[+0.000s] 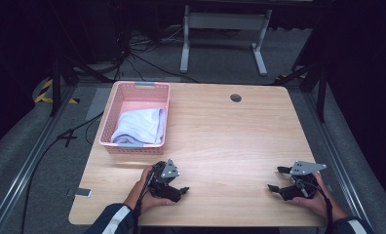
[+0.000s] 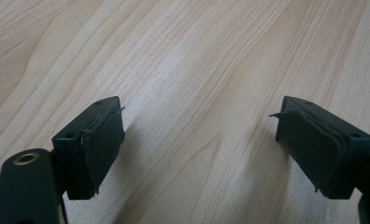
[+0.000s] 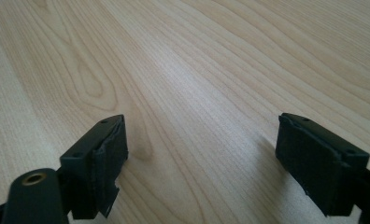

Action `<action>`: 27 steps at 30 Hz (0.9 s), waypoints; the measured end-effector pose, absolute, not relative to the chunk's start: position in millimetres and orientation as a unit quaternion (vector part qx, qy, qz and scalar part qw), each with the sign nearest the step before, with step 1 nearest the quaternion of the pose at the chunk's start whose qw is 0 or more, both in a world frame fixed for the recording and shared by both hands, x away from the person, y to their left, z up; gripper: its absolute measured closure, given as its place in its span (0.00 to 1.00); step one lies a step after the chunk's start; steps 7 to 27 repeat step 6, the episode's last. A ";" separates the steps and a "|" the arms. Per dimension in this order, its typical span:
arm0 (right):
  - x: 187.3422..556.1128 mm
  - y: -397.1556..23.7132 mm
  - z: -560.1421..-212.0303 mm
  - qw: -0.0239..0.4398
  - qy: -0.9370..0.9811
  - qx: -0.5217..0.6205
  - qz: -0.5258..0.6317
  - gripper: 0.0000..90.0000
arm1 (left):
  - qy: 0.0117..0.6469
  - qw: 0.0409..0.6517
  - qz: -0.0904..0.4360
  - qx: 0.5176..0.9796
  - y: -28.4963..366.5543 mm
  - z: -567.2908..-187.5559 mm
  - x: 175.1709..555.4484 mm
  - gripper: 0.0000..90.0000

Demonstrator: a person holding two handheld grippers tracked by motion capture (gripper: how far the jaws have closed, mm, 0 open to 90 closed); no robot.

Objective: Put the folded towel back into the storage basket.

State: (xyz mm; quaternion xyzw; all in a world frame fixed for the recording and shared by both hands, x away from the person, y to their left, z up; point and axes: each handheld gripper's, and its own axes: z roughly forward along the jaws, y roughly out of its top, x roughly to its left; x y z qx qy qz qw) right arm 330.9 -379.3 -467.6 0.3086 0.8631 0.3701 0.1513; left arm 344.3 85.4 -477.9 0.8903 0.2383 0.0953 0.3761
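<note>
While both claws rest low on the bench (image 1: pixel 220 131) near its front edge, nothing is held: the left claw (image 1: pixel 180 191) is seen with its jaws spread apart over bare wood, and the right claw (image 1: pixel 275 188) likewise stands wide with nothing between its pads. The pale cloth (image 1: pixel 138 126) lies bundled inside the pink basket (image 1: pixel 114 102) at the far left of the bench, well apart from both claws (the left one being the nearer). If the cloth is to be taken up, the jaws are best kept wide during the approach, brought down over a raised fold from above, and closed only once fabric sits between the pads, so that the basket's wall is not caught or dragged.
</note>
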 end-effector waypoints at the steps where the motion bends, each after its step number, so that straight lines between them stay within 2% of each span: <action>1: 331.0 -379.3 -467.7 0.151 0.863 0.308 0.370 0.18 | 0.238 0.374 0.096 0.891 85.4 -477.6 344.4 0.17; 27: 330.9 -379.3 -467.7 0.151 0.863 0.309 0.370 0.18 | 0.238 0.374 0.096 0.891 85.4 -477.6 344.5 0.17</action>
